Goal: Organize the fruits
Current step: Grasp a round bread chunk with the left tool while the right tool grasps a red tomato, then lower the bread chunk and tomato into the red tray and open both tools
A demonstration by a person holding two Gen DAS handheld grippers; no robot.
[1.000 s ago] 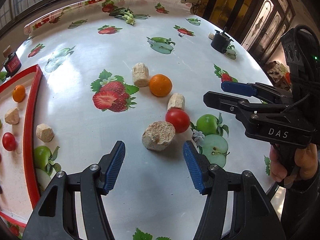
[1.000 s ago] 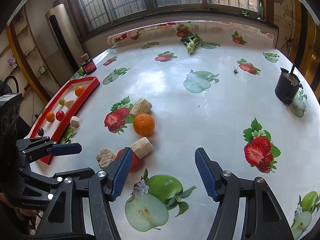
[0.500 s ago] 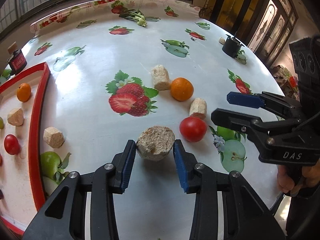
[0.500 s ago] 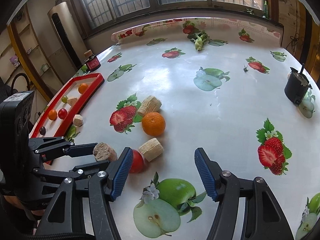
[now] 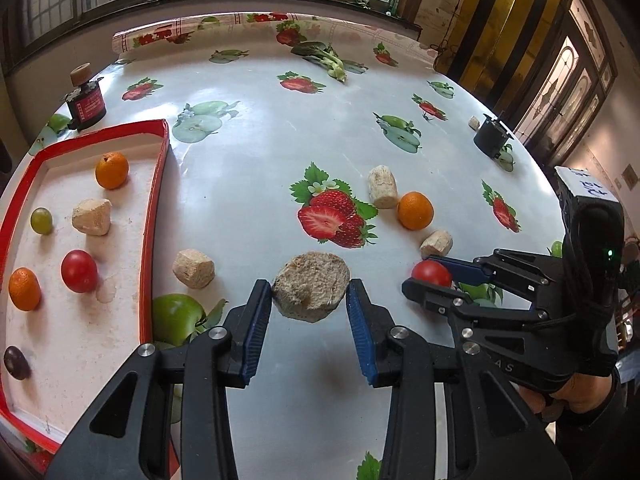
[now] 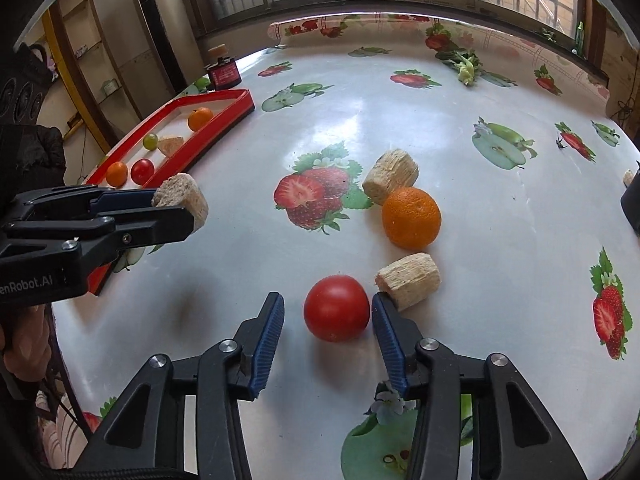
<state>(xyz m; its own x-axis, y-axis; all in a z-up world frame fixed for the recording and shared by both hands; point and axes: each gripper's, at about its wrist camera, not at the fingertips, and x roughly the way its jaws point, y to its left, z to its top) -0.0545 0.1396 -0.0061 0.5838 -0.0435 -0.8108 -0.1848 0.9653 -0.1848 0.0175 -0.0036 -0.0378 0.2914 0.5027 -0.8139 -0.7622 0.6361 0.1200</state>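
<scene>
My left gripper (image 5: pixel 309 300) is shut on a beige cork-like chunk (image 5: pixel 310 285) and holds it above the table; it also shows in the right wrist view (image 6: pixel 182 200). My right gripper (image 6: pixel 328 320) is open, its jaws on either side of a red tomato (image 6: pixel 336 307) on the table, not touching it. An orange (image 6: pixel 411 218) and two beige chunks (image 6: pixel 409 280) (image 6: pixel 391 176) lie just beyond. The red tray (image 5: pixel 154 200) at the left holds oranges, a tomato, a grape, a chunk and a dark fruit.
Another beige chunk (image 5: pixel 194 269) lies beside the tray's right rim. A red-labelled jar (image 5: pixel 86 105) stands behind the tray. A black cup (image 5: pixel 491 139) stands at the far right, a green vegetable (image 5: pixel 328 60) at the far edge. The tablecloth has printed fruits.
My left gripper closed on the beige chunk, lifted it off the table and swung left toward the tray. My right gripper moved forward and now straddles the tomato.
</scene>
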